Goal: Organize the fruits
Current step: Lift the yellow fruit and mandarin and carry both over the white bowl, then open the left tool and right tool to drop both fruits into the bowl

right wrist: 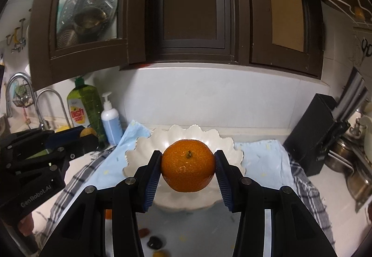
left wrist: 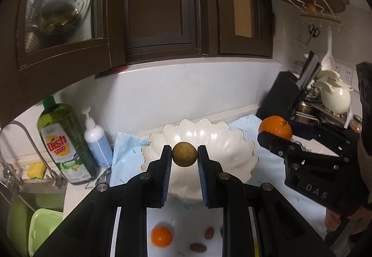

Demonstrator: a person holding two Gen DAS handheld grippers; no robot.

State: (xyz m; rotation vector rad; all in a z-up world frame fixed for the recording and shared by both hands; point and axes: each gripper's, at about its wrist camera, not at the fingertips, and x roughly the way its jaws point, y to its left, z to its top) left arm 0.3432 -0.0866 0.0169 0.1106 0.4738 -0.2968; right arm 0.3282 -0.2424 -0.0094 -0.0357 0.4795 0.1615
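A: Left gripper (left wrist: pixel 184 154) first. We see its pads pinched on a small round brownish-green fruit (left wrist: pixel 184 154), held right at the fingertips, bowl (left wrist: pixel 241 152) just beyond them.

B: Agreed. Right gripper (right wrist: pixel 188 165) is clamped on an orange (right wrist: pixel 187 165), stem toward the camera, pads on both sides, same bowl (right wrist: pixel 227 147) behind it.

A: Writing? We read "Dish soap" on the green bottle (left wrist: pixel 67 140) left of the fingers, and "lemon" lower down, we think. "DAS" on the right gripper's body in the left view.

B: In the right view we read "GenRobot.AI" on the left gripper (right wrist: pixel 87 136). The white pump bottle (right wrist: pixel 111 120) label is unreadable.

A: View differences: under the left fingers we see a second orange (left wrist: pixel 161 236) and two reddish dates (left wrist: pixel 202 239) on the cloth (left wrist: pixel 274 159).

B: Ours shows only blurred bits below the fingers. But we get the tap (right wrist: pixel 50 106) far left and a black block (right wrist: pixel 313 136) right of the fingers.
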